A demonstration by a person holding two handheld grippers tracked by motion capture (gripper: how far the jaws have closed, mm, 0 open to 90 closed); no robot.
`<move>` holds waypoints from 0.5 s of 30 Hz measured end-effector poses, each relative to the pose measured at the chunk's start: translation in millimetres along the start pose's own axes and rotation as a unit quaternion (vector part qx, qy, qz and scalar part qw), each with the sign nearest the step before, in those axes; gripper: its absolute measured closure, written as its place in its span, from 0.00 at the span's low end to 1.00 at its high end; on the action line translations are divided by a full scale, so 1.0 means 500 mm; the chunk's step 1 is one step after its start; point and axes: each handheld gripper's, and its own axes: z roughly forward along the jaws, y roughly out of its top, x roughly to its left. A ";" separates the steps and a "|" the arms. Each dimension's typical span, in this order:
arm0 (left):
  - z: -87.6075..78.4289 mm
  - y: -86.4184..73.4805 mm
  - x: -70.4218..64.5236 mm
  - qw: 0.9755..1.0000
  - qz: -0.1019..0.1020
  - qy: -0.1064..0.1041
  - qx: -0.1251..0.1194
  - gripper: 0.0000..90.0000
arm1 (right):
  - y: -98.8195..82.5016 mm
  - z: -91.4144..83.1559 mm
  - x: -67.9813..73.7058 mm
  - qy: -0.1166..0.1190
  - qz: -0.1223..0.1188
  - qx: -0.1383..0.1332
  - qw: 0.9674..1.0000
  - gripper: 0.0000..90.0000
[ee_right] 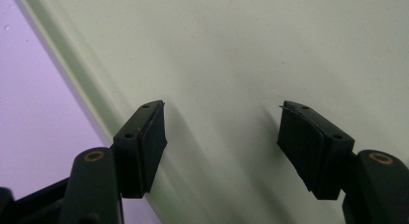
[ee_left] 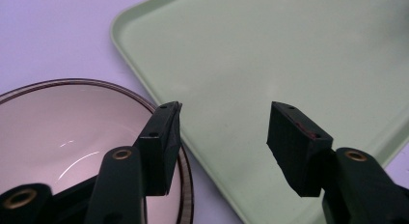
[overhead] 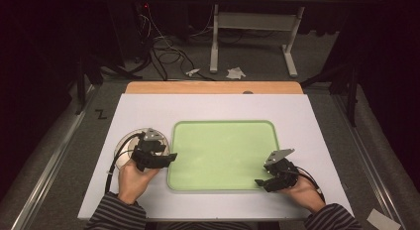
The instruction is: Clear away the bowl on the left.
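One green tray (overhead: 223, 155) | one glass bowl (overhead: 125, 141) | left hand-held gripper (overhead: 166, 158), right hand-held gripper (overhead: 261, 183): both agape, empty

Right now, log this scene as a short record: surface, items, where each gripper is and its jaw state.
surface: white table top
tray: green tray, middle of the table, nothing on it
bowl: clear glass bowl, on the table just left of the tray, looks empty
left gripper: left gripper, open, holding nothing, over the bowl's rim and the tray's left edge
right gripper: right gripper, open, holding nothing, over the tray's near right corner
hands: one on each gripper, striped sleeves
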 end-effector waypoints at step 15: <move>-0.026 -0.013 0.046 0.999 -0.038 0.022 -0.011 0.51 | 0.001 -0.002 0.000 -0.004 0.000 0.001 1.000 0.40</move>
